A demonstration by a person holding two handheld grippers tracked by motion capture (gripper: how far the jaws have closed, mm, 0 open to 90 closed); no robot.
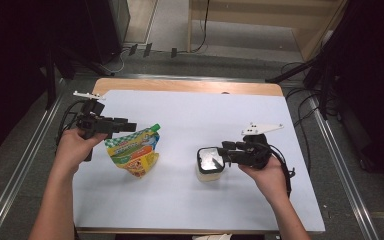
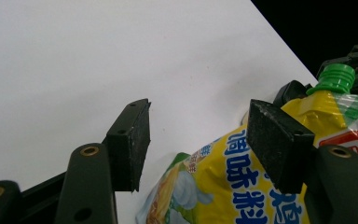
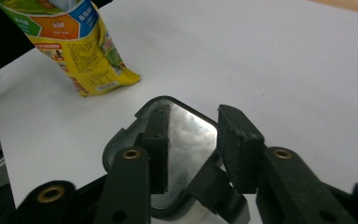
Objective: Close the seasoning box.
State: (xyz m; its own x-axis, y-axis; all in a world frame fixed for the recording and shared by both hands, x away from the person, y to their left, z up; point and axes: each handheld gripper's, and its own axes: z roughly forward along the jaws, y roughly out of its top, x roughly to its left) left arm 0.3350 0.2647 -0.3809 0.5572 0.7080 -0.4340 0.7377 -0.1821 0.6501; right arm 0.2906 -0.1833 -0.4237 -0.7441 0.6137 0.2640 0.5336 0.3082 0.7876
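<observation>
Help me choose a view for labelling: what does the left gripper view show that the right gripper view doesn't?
The left gripper view alone shows the pouch's green cap, the blue characters on its yellow front, and the left gripper with its jaws apart. The right gripper view alone shows the jar's shiny lid, with the right gripper just above it, and the pouch's bottom corner standing on the table. Both show the yellow pouch and the white table.
</observation>
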